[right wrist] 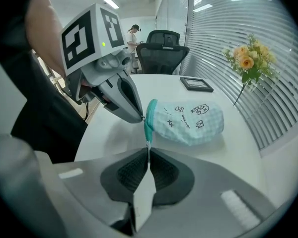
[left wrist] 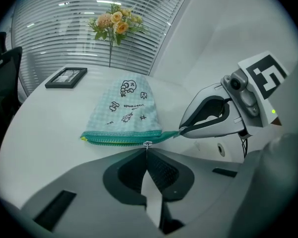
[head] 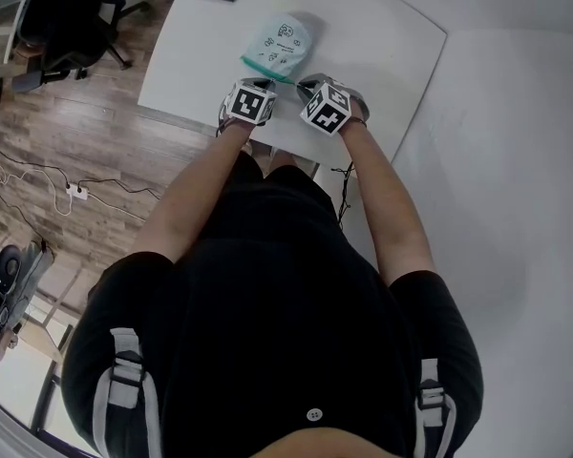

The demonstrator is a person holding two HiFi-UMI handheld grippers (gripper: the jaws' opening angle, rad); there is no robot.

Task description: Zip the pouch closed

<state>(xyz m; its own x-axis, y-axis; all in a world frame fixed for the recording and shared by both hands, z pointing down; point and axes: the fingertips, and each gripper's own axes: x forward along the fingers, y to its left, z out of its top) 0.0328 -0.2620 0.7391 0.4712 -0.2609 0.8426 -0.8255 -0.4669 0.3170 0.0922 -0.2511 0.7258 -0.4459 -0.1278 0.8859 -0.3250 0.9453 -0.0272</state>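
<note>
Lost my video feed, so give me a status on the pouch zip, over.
Both shut: left gripper on the zipper pull, right gripper pinching the pouch by its teal end. It lies on the white table. Nothing in the way.

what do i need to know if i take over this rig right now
Grippers: left gripper shut on the zipper pull; right gripper shut on the end of the pouch zip edge.
Things: pouch lies on the white table, zip edge stretched between the grippers.
Done: both grips set, pull partway along.
Left: the stretch beyond the pull looks open; probably draw it away from the right gripper, then release.
</note>
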